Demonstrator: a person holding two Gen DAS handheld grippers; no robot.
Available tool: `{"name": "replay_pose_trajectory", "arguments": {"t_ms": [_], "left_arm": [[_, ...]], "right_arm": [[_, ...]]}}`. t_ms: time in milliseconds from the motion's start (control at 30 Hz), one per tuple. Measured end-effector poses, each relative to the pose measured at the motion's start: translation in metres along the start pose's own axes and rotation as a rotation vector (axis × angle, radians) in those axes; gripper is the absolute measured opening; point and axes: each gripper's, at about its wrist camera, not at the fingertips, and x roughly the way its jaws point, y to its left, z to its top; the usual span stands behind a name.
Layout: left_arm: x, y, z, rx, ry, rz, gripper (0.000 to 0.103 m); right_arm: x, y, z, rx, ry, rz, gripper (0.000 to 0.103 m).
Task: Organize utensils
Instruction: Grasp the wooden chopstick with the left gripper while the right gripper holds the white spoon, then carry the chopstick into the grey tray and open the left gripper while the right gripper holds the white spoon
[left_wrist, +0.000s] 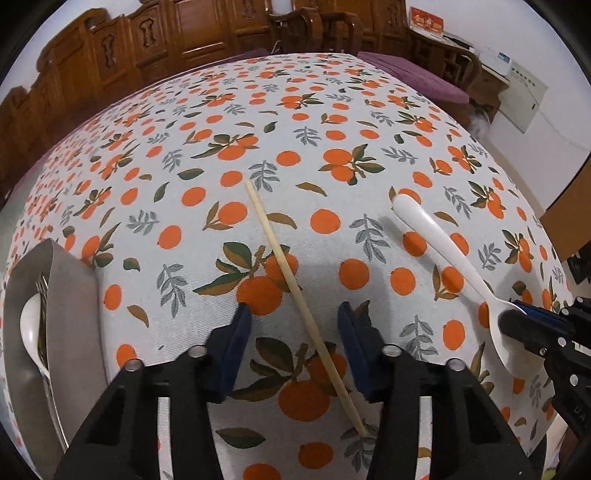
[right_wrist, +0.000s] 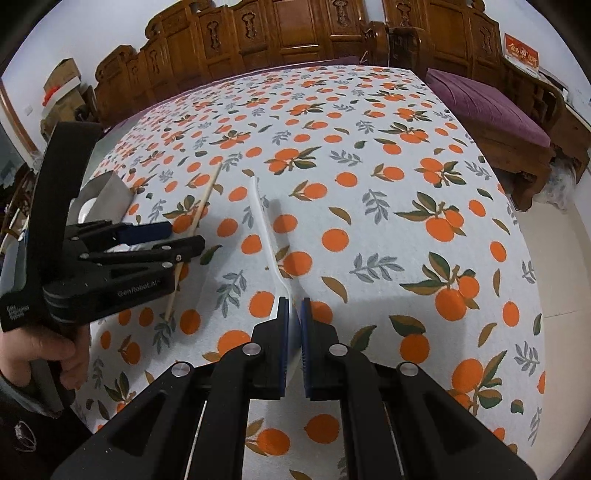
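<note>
left tool (left_wrist: 295, 314): jaws standing apart, straddling the chopstick (left_wrist: 295, 291) without touching | right tool (right_wrist: 294, 314): clamping the white spoon (right_wrist: 264, 236) bowl | metal tray (left_wrist: 70, 295) sitting far left on tabletop (left_wrist: 369, 110)

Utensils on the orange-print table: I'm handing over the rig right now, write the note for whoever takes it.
Right gripper: shut on the bowl end of the white plastic spoon, whose handle points away across the tablecloth.
Left gripper: open, pads astride the lone chopstick but not pressing on it.
Done: a white spoon and a fork lie in the metal tray at the left.
Left: grip the chopstick, carry both pieces to the tray.
</note>
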Motion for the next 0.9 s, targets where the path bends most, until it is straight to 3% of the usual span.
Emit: {"name": "replay_pose_trajectory", "arguments": {"t_ms": [133, 167, 433, 900], "left_arm": [[-0.002, 0.002, -0.001, 0.002, 0.012, -0.011, 0.009], [-0.003, 0.003, -0.001, 0.001, 0.015, -0.011, 0.006], [-0.024, 0.021, -0.009, -0.024, -0.003, -0.025, 0.004], [-0.097, 0.075, -0.022, -0.059, -0.104, -0.060, 0.004]], "right_arm": [[-0.001, 0.006, 0.002, -0.003, -0.007, 0.004, 0.008], [-0.002, 0.007, 0.002, -0.005, -0.008, 0.005, 0.008], [-0.009, 0.022, 0.007, -0.018, -0.022, 0.005, 0.008], [-0.027, 0.080, 0.026, -0.075, -0.072, 0.005, 0.007]]}}
